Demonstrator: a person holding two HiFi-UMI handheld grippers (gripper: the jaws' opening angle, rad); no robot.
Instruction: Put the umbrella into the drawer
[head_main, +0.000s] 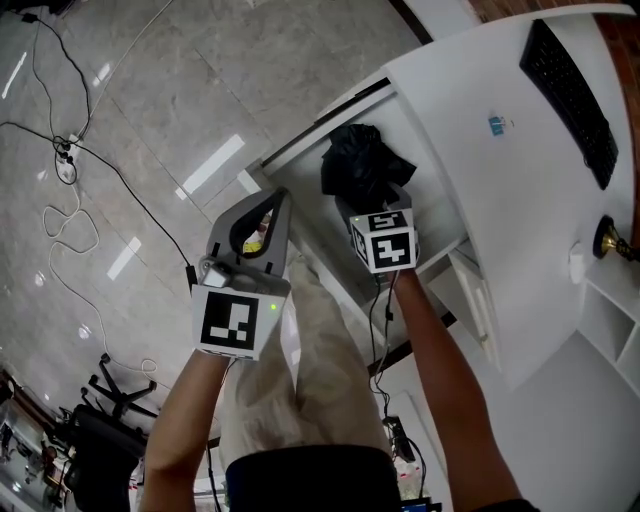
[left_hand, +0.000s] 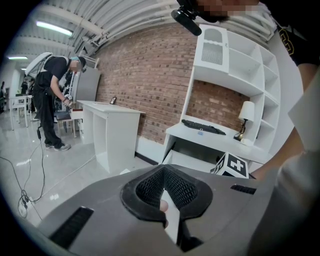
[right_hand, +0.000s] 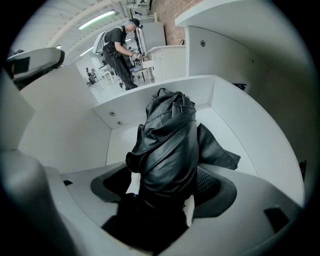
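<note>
The folded black umbrella (head_main: 362, 165) lies inside the open white drawer (head_main: 308, 158) under the desk. In the right gripper view the umbrella (right_hand: 167, 145) stretches away from me along the drawer floor, towards the drawer's far wall (right_hand: 165, 92). My right gripper (head_main: 376, 197) points steeply down into the drawer. Its jaws stand wide around the umbrella's near end, and a strip of white shows between the left pad and the fabric. My left gripper (head_main: 277, 202) hovers left of the drawer, over the floor. It holds nothing, and its tips meet (left_hand: 163, 169).
The white desk top (head_main: 500, 200) carries a black keyboard (head_main: 570, 95) and a small lamp (head_main: 610, 240). Cables (head_main: 60, 160) trail over the tiled floor at left. A person (left_hand: 52, 100) stands far off at another white table. The holder's legs are just below the drawer.
</note>
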